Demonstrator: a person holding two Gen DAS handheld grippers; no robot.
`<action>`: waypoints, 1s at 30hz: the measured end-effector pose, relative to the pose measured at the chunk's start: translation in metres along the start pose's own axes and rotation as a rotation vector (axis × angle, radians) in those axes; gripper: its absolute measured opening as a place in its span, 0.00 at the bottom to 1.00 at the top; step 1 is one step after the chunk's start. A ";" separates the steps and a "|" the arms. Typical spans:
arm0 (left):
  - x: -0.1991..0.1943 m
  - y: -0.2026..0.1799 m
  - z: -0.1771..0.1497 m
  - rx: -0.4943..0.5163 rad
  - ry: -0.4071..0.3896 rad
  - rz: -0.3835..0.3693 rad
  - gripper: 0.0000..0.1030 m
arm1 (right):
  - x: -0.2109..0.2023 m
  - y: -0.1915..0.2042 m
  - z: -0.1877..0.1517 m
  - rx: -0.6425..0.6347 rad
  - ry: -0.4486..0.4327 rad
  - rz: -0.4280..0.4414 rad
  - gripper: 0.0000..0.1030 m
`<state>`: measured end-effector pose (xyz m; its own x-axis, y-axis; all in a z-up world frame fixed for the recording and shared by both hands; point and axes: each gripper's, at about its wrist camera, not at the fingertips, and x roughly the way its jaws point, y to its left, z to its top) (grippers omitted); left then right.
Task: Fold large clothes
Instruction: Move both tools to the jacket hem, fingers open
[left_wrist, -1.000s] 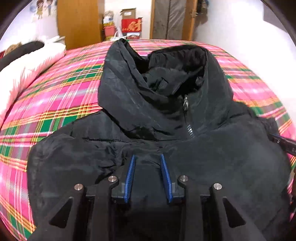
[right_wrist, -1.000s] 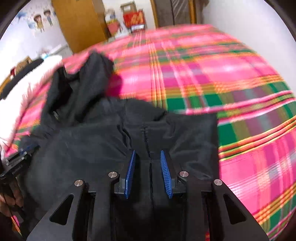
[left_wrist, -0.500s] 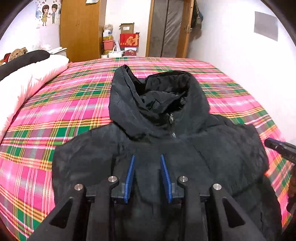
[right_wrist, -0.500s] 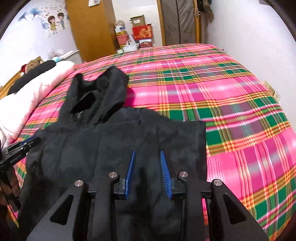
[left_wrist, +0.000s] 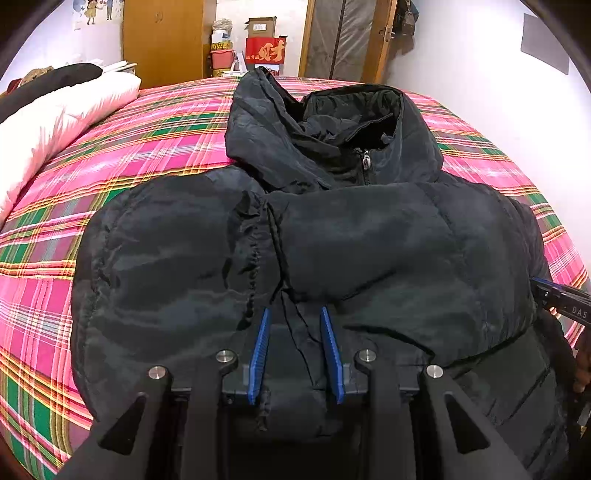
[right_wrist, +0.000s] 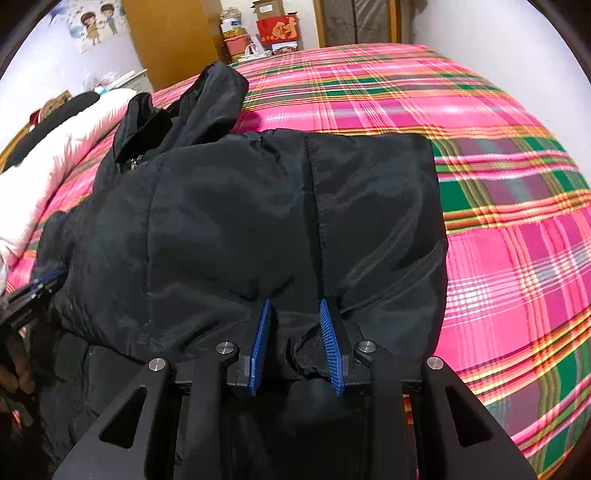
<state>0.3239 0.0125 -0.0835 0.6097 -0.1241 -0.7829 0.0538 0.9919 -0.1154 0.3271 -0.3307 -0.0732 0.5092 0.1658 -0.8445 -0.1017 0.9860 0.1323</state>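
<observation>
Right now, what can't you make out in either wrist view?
- Black jacket hem: both views, hidden behind the tongs' frames and cut off by the bottom edge.
- Left tongs, right tongs: fabric bunched between the fingers; whether pinched, unclear.
- Bedspread under the jacket: covered.

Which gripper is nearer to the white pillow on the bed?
The left one. The left gripper holds the jacket on the side toward the white pillow; the right gripper holds the jacket's far side, away from it.
</observation>
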 end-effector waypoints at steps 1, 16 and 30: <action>0.001 0.000 0.002 -0.001 0.001 -0.002 0.31 | 0.000 0.001 0.000 -0.006 0.002 -0.004 0.28; -0.076 0.026 0.015 -0.063 0.003 -0.034 0.44 | -0.078 0.039 0.011 -0.023 -0.064 0.040 0.49; -0.010 0.032 0.125 0.040 -0.016 -0.006 0.51 | -0.024 0.083 0.132 -0.094 -0.108 0.083 0.49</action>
<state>0.4181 0.0490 -0.0030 0.6219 -0.1296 -0.7723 0.0887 0.9915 -0.0950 0.4193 -0.2507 0.0264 0.5839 0.2528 -0.7715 -0.2246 0.9635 0.1457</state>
